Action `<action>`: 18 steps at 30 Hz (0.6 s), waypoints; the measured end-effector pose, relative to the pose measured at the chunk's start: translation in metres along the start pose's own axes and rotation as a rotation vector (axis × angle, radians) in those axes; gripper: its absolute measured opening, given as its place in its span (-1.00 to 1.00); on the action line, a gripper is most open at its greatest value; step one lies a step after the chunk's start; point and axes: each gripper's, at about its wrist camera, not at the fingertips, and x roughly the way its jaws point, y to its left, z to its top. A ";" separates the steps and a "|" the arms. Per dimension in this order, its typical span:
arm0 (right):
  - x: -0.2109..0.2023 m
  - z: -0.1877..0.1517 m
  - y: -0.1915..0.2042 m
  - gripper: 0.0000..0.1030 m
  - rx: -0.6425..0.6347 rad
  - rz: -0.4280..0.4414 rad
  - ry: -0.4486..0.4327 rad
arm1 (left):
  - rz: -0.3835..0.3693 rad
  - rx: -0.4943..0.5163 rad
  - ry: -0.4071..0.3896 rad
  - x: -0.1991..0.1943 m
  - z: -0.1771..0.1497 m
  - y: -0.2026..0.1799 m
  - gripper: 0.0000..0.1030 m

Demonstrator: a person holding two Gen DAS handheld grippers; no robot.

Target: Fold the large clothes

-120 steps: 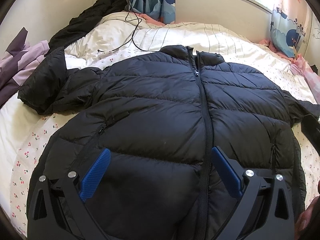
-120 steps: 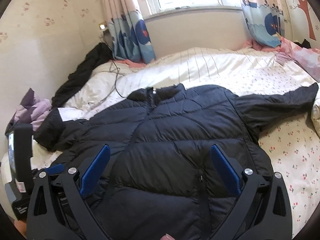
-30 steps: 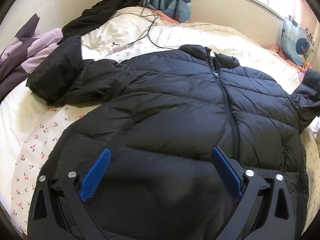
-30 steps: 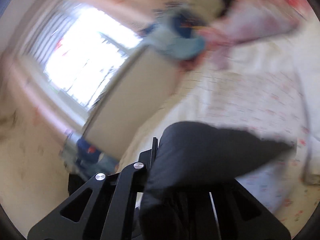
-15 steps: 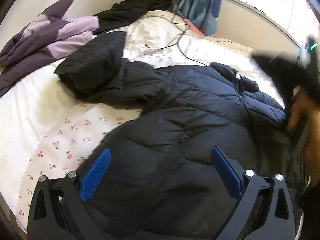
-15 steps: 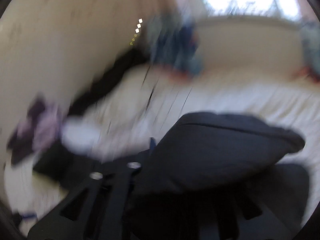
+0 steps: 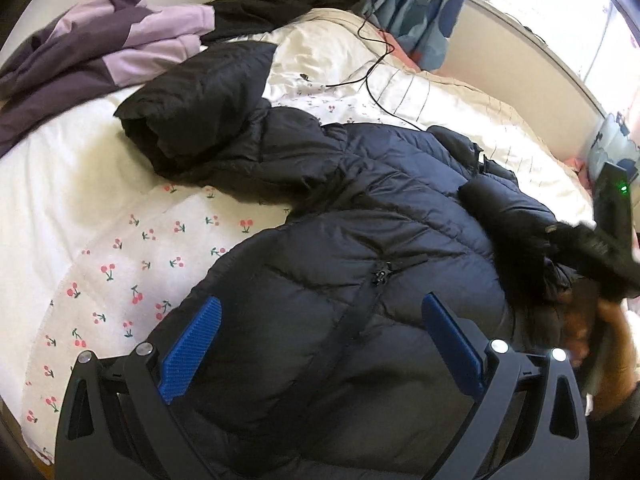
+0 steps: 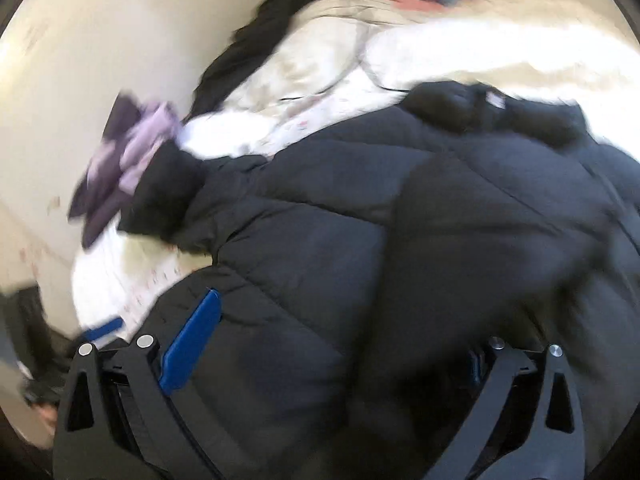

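here the black puffer jacket [image 7: 360, 240] is spread zip-up on the bed [image 7: 80, 200], presumably so the sleeves can be folded inward. one sleeve [image 7: 508, 216] is seen laid across the jacket's chest – beside the right tool [image 7: 612, 240], whose jaws look spread wide in its own blurred view. the left tool [image 7: 320, 344] hovers wide open over the jacket's hem, gripping nothing.

Daylight from a window [image 7: 560, 20] at upper right, left wrist view sharp, right wrist view motion-blurred and overexposed, both fisheye-curved with dark corners.
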 end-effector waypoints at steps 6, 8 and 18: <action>-0.077 0.001 -0.033 0.86 0.115 0.078 -0.152 | -0.008 -0.015 0.000 -0.001 0.000 0.002 0.87; -0.086 0.010 -0.050 0.86 0.191 0.035 -0.199 | -0.001 -0.015 -0.006 -0.001 0.001 0.002 0.87; -0.018 0.078 -0.030 0.86 0.211 0.140 -0.224 | 0.015 -0.010 -0.006 0.003 0.001 0.002 0.87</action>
